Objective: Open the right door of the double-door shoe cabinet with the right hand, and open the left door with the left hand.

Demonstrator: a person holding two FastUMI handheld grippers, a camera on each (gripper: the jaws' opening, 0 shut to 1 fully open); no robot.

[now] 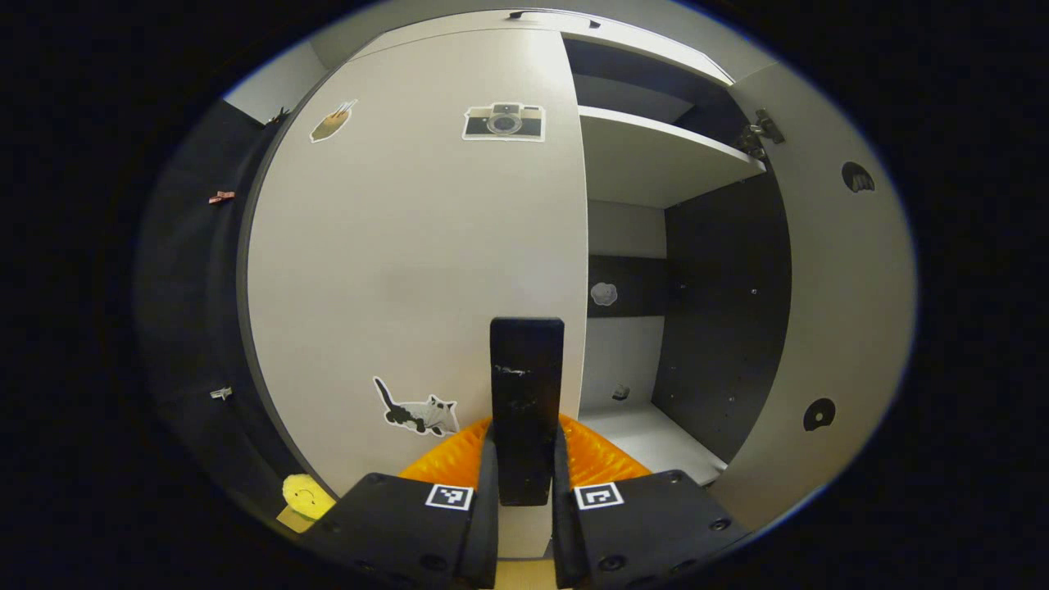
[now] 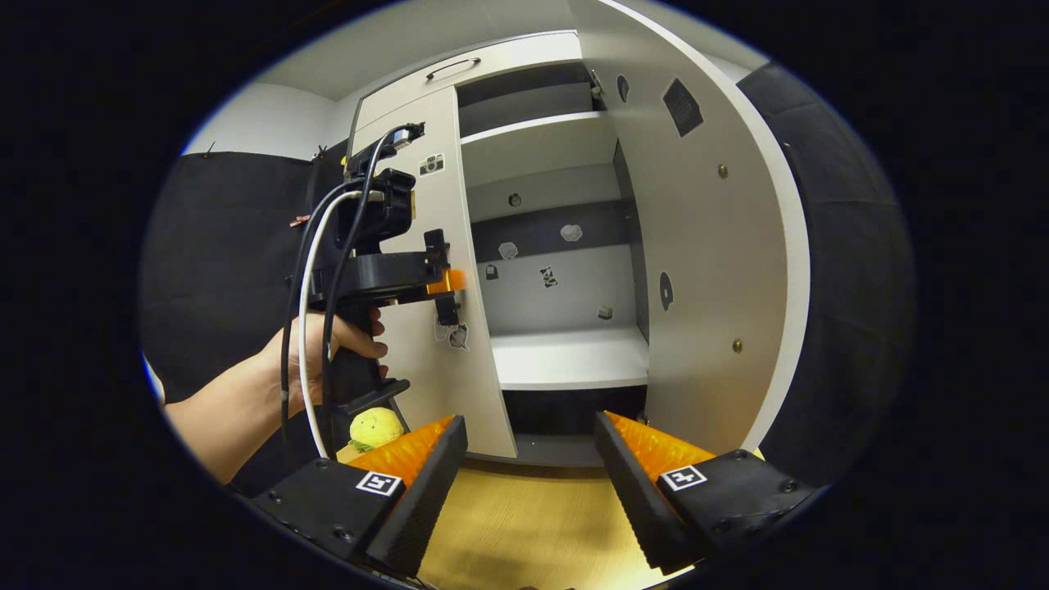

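Observation:
The white shoe cabinet's left door (image 1: pixel 410 246) carries camera and cat stickers and lies flat with the cabinet front, or nearly so. Its black upright handle (image 1: pixel 527 369) stands between the fingers of my left gripper (image 1: pixel 524 434), which is shut on it. The right door (image 1: pixel 828 311) is swung wide open, baring the shelves (image 1: pixel 656 152). In the right gripper view a hand holds the left gripper (image 2: pixel 447 283) at the left door (image 2: pixel 438 205). The open right door (image 2: pixel 705 270) stands to the right. My right gripper (image 2: pixel 531 479) is open and holds nothing, well back from the cabinet.
A yellow soft toy (image 2: pixel 375 428) sits low beside the left door, also seen as a yellow toy (image 1: pixel 305 494). The wooden floor (image 2: pixel 524 524) lies in front of the cabinet. Small stickers dot the cabinet's back wall (image 2: pixel 565 287). Black cloth wall (image 2: pixel 229 246) flanks the cabinet.

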